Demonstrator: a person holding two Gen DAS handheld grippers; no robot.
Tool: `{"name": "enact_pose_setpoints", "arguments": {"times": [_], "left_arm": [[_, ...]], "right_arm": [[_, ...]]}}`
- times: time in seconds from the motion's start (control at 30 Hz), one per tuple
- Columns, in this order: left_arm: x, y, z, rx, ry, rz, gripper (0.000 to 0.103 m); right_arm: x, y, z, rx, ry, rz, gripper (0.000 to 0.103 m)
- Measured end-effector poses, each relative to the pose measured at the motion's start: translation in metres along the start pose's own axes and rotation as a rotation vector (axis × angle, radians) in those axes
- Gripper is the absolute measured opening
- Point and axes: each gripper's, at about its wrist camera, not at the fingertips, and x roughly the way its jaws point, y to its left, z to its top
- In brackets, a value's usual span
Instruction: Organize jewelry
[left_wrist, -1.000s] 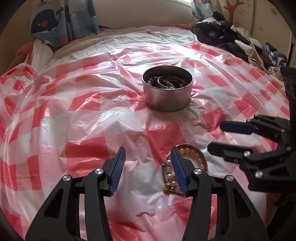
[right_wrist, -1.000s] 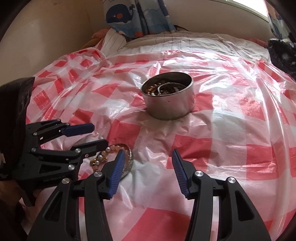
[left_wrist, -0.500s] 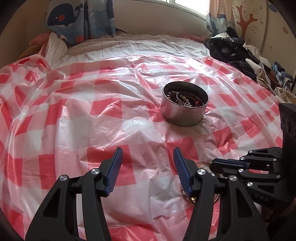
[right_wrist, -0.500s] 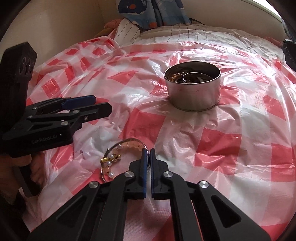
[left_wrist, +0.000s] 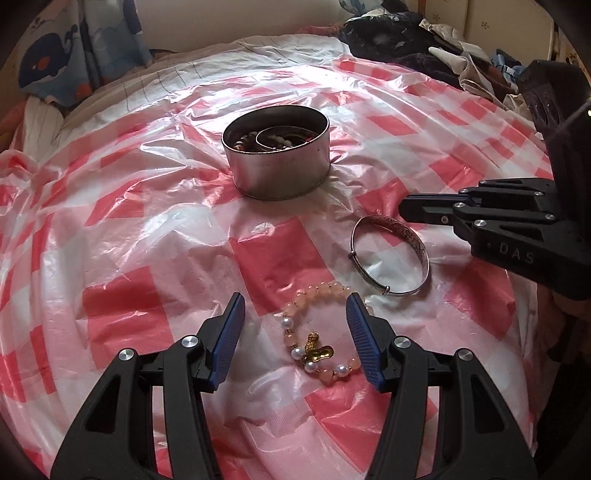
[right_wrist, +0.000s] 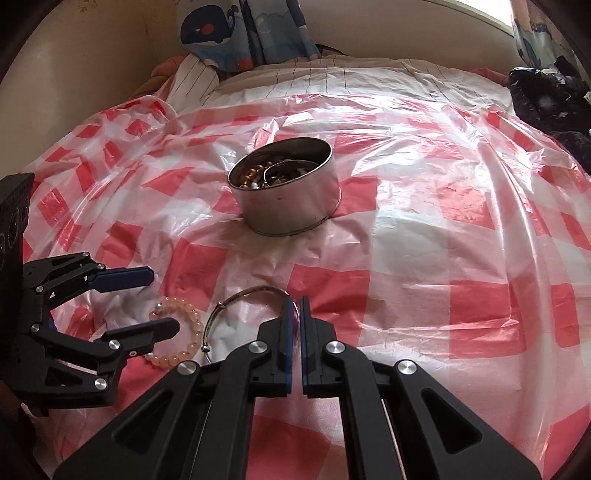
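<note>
A round metal tin (left_wrist: 277, 162) with several pieces of jewelry inside stands on the red-and-white checked plastic sheet (left_wrist: 147, 236); it also shows in the right wrist view (right_wrist: 288, 192). A pink bead and pearl bracelet (left_wrist: 317, 332) with a gold charm lies between the fingers of my open left gripper (left_wrist: 295, 339). A silver bangle (left_wrist: 391, 254) lies beside it. My right gripper (right_wrist: 294, 314) is shut on the bangle's rim (right_wrist: 236, 299). The left gripper (right_wrist: 147, 299) also shows open around the bead bracelet (right_wrist: 184, 336).
The sheet covers a bed. A whale-print cloth (right_wrist: 240, 33) and striped bedding lie at the far end. A pile of dark clothes (left_wrist: 406, 40) sits at the far right. A beige wall rises on the left.
The silver bangle has slid away from the bead bracelet, gripped by my right gripper. My left gripper has moved over the bead bracelet, which now lies between its fingers.
</note>
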Motion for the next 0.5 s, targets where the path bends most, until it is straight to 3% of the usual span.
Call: {"name": "enact_pose_setpoints", "arguments": {"times": [0.33,0.37,0.43,0.5], "left_arm": [[0.005,-0.0051,-0.0015,0.042,0.024,0.031,0.054],[0.0056,-0.0062,-0.0016,0.05,0.027,0.035,0.054],[0.0065,-0.008,-0.0019,0.062,0.03,0.042,0.054],[0.0071,-0.0091,-0.002,0.07,0.033,0.044,0.054]], "right_arm": [[0.0011,-0.0038,0.0001,0.013,-0.01,-0.013,0.006],[0.0016,-0.0033,0.0006,0.014,-0.009,-0.01,0.009],[0.0022,-0.0018,0.0009,0.011,-0.012,-0.01,0.038],[0.0033,0.0003,0.0007,0.0,-0.008,-0.017,0.039]]}}
